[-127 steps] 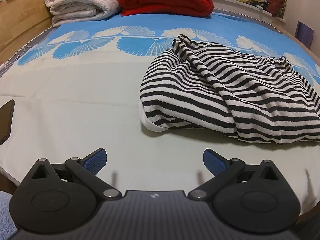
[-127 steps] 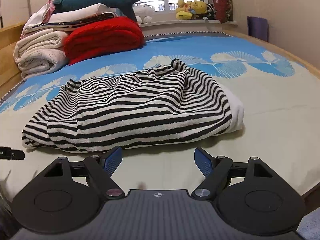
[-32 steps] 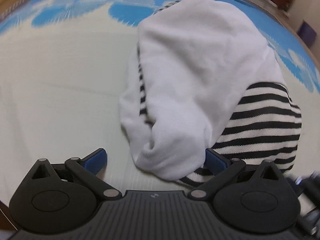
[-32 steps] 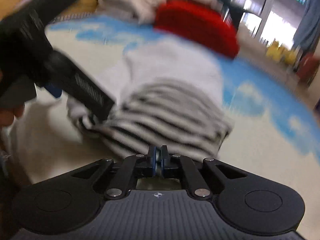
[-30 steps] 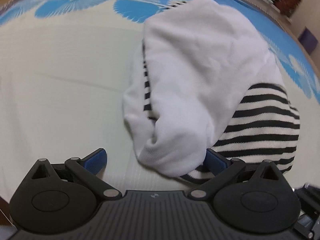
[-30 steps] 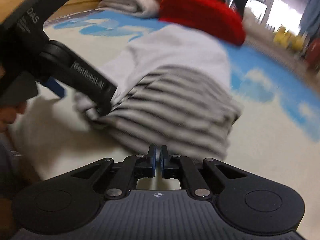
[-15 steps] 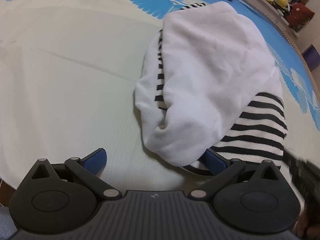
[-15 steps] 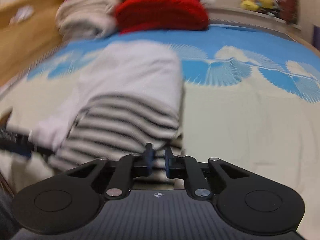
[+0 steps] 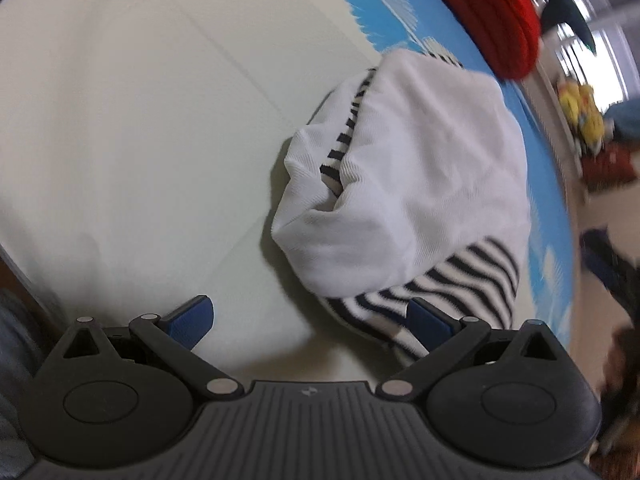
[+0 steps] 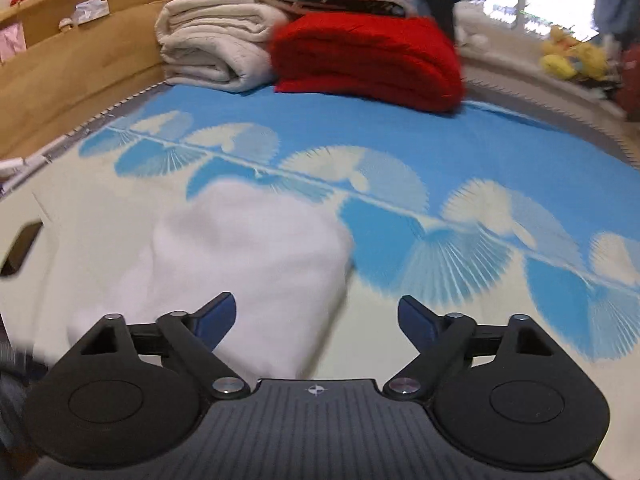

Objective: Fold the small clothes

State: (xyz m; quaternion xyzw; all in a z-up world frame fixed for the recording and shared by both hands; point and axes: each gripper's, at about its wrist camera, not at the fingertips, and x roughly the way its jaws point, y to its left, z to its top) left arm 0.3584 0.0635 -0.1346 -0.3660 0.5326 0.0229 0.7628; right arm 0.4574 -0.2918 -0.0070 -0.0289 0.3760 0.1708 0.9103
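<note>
Lying folded on the bed (image 9: 120, 128), near its front edge: striped garment (image 9: 404, 184), white inner side up, striped layer peeking out at six o'clock. Sitting at two o'clock of the left gripper (image 9: 310, 318) in the left wrist view, at ten o'clock of the right gripper (image 10: 316, 316) in the right wrist view. Standing wide apart, left gripper, nothing clamped, one pad resting close beside the striped hem. Opening right now, right gripper, nothing between its pads, hovering over bare sheet. Stacked well apart at twelve o'clock: red blanket (image 10: 368, 56) and cream quilts (image 10: 216, 48).

Judging the fold as nearly done. For finishing well: squaring the loose white corner at nine o'clock, tucking the striped edge under evenly, pressing flat with open pads rather than pinching, avoiding dragging the bundle and undoing the layers.
</note>
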